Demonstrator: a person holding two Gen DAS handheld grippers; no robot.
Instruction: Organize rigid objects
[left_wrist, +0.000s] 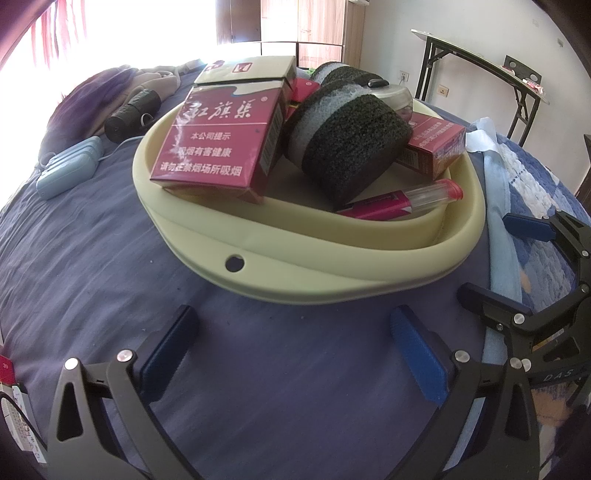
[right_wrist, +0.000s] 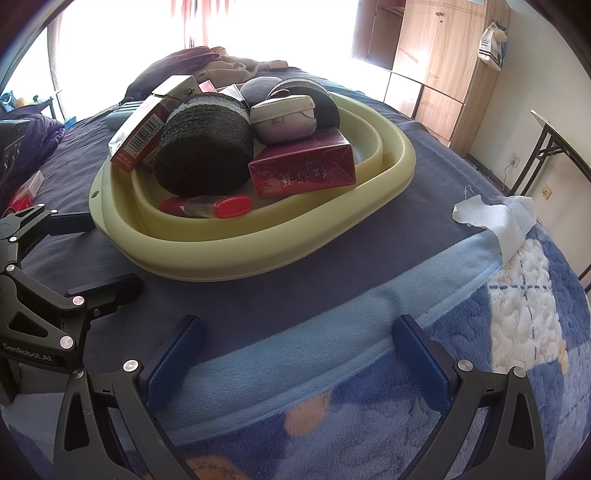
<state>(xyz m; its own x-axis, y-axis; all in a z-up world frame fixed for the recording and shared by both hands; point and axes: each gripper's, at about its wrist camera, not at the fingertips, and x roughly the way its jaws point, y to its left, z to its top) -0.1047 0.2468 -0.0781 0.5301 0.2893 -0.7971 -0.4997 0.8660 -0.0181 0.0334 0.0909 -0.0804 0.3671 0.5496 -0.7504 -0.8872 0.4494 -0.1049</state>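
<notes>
Both empty tools (left_wrist: 295, 354) (right_wrist: 299, 362) hover just before the filled basin (left_wrist: 295, 273).

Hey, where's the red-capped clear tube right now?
The red-capped tube lies inside the pale yellow basin, along its near rim, just in front of the dark yarn roll and beside the red box.

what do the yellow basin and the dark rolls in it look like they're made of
Basin: likely soft plastic or silicone, matte pale yellow, with a smooth folded rim and a moulded hole. Rolls: apparently knitted fabric or elastic webbing, dark with grey bands, fuzzy and ribbed on the edge. Neither can be confirmed by look alone.
</notes>
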